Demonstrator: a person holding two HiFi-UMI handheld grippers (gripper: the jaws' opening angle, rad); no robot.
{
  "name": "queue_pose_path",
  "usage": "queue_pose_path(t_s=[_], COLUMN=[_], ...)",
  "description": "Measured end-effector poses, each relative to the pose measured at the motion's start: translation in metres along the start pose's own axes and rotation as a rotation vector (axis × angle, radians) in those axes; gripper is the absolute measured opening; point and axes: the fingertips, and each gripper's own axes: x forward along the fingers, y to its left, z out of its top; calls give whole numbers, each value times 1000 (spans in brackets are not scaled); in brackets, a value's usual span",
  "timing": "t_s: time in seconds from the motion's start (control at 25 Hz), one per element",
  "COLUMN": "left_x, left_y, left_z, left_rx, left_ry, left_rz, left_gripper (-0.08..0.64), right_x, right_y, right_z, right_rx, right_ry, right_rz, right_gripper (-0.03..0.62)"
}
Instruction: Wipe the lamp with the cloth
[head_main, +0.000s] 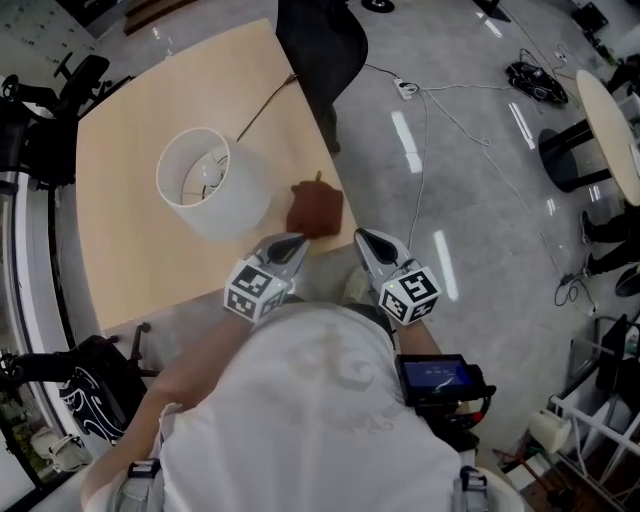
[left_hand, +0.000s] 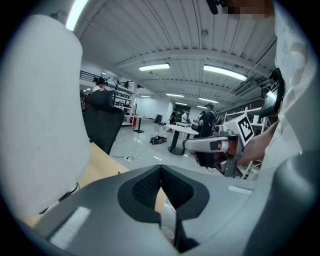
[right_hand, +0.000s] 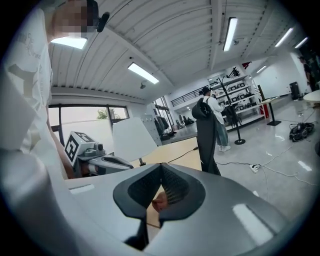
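Hovering at the near corner of the pale wooden desk (head_main: 125, 210): left gripper (head_main: 293, 242) with fingers clenched on nothing, right gripper (head_main: 364, 238) likewise closed and empty. Just ahead, crumpled brown cloth (head_main: 317, 210) lying on the desk, beside the white drum-shaded lamp (head_main: 212, 186)

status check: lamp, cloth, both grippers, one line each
lamp: upright on the table, untouched
cloth: bunched up, lying on the table beside the lamp, not held
left gripper: jaws shut, empty, just short of the cloth
right gripper: jaws shut, empty, by the table's near corner
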Motion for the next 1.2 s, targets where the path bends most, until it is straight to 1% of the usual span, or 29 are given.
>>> queue_pose_path(t_s=[0.16,0.36,0.44,0.52,0.56,0.68,0.8,0.84,0.92,1.0,1.08,1.2], left_x=[25,53,62,70,74,92,109,113,120,128,135,140], left_y=[17,36,48,59,63,71,79,82,90,95,98,95], left_z=[-12,-31,-38,-48,-53,-63,-76,-83,-99,-113,-122,-136], left_rx=[-29,-45,-45,-26,-12,26,34,30,10,-28,-52,-83], left_ry=[46,117,145,179,199,273,379,416,490,563,617,672], left_rz=[85,188,240,286,302,328,342,347,356,362,372,391], left_gripper=[2,2,2,7,20,103,214,234,245,287,311,304], right_x=[4,0,-1,-3,-4,-9,-15,-16,-20,-25,-30,-33], right_y=[-22,-50,-60,-67,-70,-82,-94,-97,-103,-109,-116,-122], right_z=[4,3,3,1,0,-1,0,-1,-2,-3,-3,-2], right_rx=[-3,19,21,24,27,38,47,50,57,62,65,69], right_ry=[17,41,50,56,58,62,68,70,75,80,83,85], right_rz=[48,76,85,92,94,98,100,100,97,93,90,91], right_gripper=[12,12,12,12,12,12,12,12,12,12,12,12])
